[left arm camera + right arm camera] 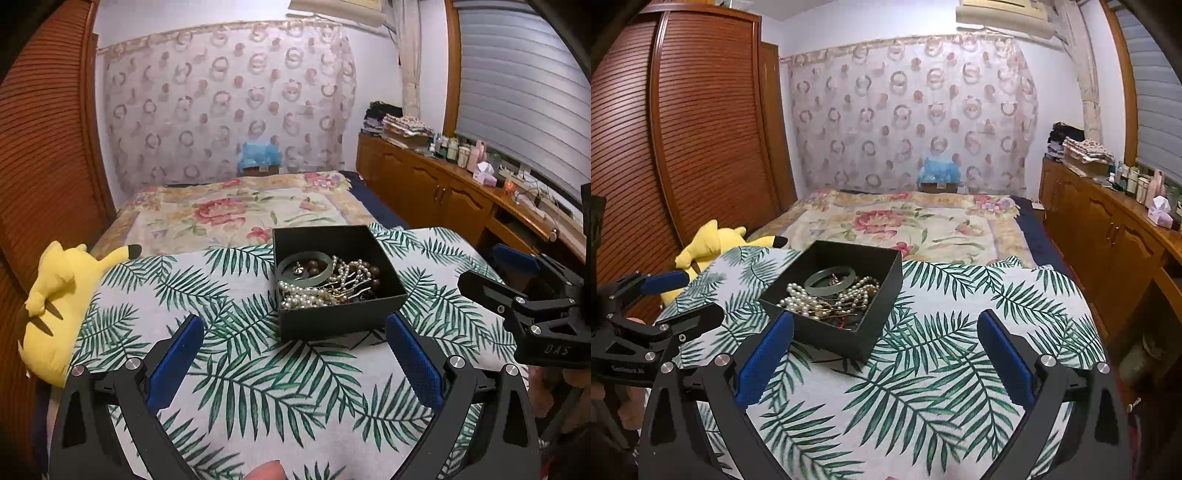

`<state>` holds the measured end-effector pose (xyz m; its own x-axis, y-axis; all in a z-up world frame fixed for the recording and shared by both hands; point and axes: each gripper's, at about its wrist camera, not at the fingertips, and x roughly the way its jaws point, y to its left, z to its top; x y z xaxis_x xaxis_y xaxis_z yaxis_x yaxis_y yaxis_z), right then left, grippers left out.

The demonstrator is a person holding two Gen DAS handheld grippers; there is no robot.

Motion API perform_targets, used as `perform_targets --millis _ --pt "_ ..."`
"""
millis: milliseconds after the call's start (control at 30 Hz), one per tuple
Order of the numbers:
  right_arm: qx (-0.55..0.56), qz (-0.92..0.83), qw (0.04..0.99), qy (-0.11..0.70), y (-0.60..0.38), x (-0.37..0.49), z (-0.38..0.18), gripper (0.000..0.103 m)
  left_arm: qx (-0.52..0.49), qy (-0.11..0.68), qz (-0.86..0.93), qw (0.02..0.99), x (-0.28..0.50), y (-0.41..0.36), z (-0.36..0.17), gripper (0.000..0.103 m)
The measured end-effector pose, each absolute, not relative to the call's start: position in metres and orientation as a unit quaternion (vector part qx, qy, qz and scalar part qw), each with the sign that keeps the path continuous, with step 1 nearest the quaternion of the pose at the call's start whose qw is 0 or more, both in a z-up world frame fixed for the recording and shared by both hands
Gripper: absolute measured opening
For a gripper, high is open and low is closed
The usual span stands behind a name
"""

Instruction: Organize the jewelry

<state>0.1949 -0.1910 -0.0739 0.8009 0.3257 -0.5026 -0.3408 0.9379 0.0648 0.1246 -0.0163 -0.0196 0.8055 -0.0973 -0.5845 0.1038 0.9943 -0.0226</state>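
A black open box (pixel 343 319) stands on a palm-leaf cloth (pixel 258 387). It holds a green bangle (pixel 301 260), pearl strands (pixel 303 297) and brown beads (pixel 371 275). My left gripper (pixel 295 325) is open and empty, its fingers just short of the box's near wall. The right gripper (pixel 517 280) shows at the right edge of this view. In the right wrist view the box (pixel 846 338) sits left of centre, with the bangle (pixel 831 282) and pearls (pixel 801 301) inside. My right gripper (pixel 886 325) is open and empty, near the box's near corner. The left gripper (pixel 676 295) shows at the left.
A yellow plush toy (pixel 62 295) lies at the cloth's left edge. A bed with a floral cover (pixel 236 214) is behind. A wooden wardrobe (pixel 683 147) stands left, and a wooden cabinet (pixel 443 188) with bottles stands right.
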Motion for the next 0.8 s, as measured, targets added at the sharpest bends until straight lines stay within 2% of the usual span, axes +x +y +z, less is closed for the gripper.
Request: perform_targets --millis 800 --pt "-0.002 0.169 0.957 0.234 -0.188 0.155 -0.066 0.100 0.004 0.284 -0.040 0.958 0.089 -0.010 -0.008 0.095"
